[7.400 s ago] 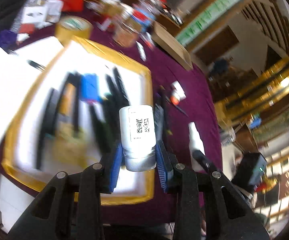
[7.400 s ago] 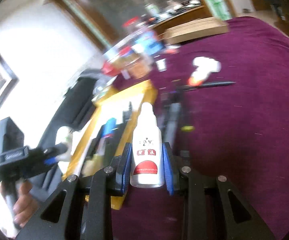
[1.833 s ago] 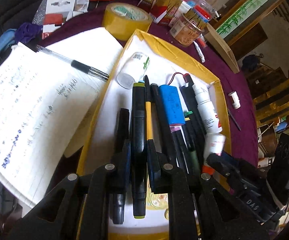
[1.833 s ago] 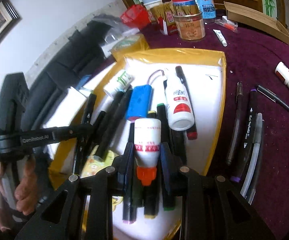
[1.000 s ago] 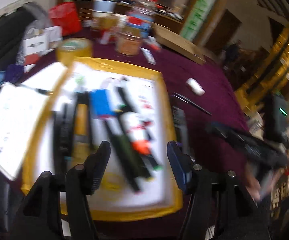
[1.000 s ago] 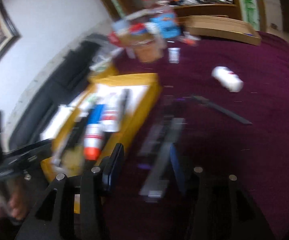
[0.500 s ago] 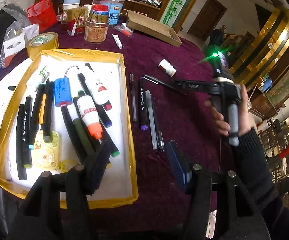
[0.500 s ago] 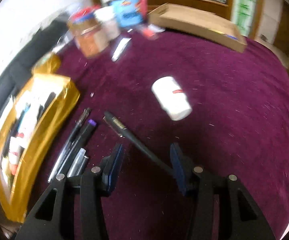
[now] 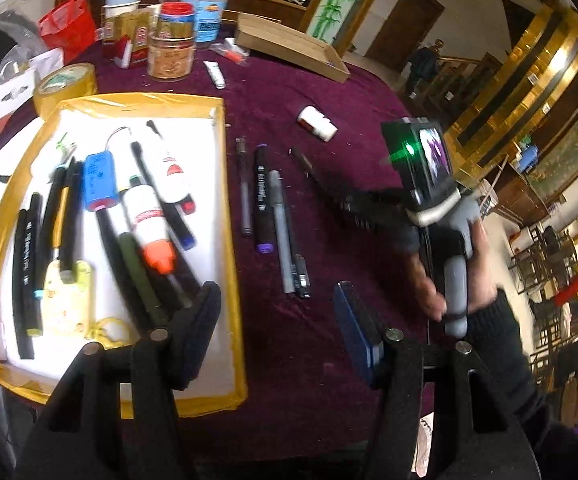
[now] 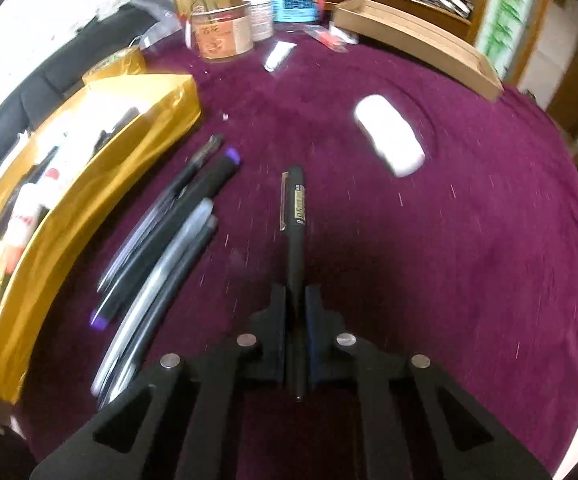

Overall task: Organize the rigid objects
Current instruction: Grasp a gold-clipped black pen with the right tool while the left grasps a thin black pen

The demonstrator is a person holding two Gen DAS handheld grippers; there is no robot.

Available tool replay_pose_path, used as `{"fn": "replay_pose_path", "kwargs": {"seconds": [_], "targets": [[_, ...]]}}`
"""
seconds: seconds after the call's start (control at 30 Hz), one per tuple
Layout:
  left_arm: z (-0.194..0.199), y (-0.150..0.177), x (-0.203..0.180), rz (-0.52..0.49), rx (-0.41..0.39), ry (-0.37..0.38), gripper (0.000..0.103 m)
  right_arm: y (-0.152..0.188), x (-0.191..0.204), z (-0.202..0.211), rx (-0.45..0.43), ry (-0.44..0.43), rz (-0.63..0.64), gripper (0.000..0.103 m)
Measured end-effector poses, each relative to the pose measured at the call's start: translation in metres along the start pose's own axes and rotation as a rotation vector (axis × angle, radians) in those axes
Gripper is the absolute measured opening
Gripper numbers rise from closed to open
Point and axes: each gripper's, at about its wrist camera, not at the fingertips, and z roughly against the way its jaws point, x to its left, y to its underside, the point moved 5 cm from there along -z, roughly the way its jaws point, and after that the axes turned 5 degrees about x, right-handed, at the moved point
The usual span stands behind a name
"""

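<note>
- My right gripper (image 10: 295, 308) is clamped on a black pen (image 10: 296, 216), both pads pressed against its barrel near the tail end, so most of the pen sticks out ahead over the purple tablecloth (image 10: 469, 248).
- My left gripper (image 9: 285, 320) holds nothing; its jaws stand wide apart, hovering above the near corner of the yellow-rimmed tray (image 9: 231, 216).
- The tray already holds markers, a blue battery pack (image 9: 99, 180) and two white bottles (image 9: 149, 216) lying side by side. Loose on the cloth just beside its right rim are a row of pens (image 9: 273, 216), and farther off a small white bottle (image 9: 317, 124).
- Risk, as I judge it: I grip the pen far from its middle, so the long free end may pivot or droop as I swing it, and a smooth round barrel could slide out between my pads.
- Another risk: the tray is crowded. Setting the pen down across the bottles could make it roll, or nudge the ones already lying there.
- Carrying it low, the tip could catch the tray's raised rim or the loose pens beside it and scatter them.
- Writing: the pen's label shows what looks like "05"; the rest is too small to read. The purple-capped marker (image 9: 262, 196) has white print I cannot make out. The bottles carry red labels, illegible here.
</note>
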Motion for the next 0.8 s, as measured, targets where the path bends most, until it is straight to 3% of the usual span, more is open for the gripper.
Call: {"fn": "replay_pose_path", "kwargs": {"seconds": [0.1,0.27,0.4,0.47,0.57,0.8], "targets": [[-0.009,-0.004,-0.014,-0.022,0.025,0.020,0.057,0.026,-0.015,0.013,0.004,-0.063,-0.136,0.008],[-0.034,-0.025,-0.036,-0.017,0.104,0.098,0.057,0.044,-0.044,0.016,-0.077,-0.223,-0.340,0.008],[-0.066,-0.049,-0.041,0.022,0.165,0.121,0.057,0.045,-0.049,0.015,-0.097,-0.269,-0.376,0.008],[-0.089,-0.058,-0.037,0.073,0.216,0.101,0.056,0.047,-0.046,0.016,-0.102,-0.254,-0.370,0.008],[-0.114,-0.065,-0.028,0.127,0.262,0.033,0.047,0.048,-0.045,0.016,-0.105,-0.255,-0.380,0.008],[-0.135,-0.069,-0.027,0.130,0.291,-0.069,0.044,0.054,-0.064,0.019,-0.107,-0.278,-0.448,0.008]]}}
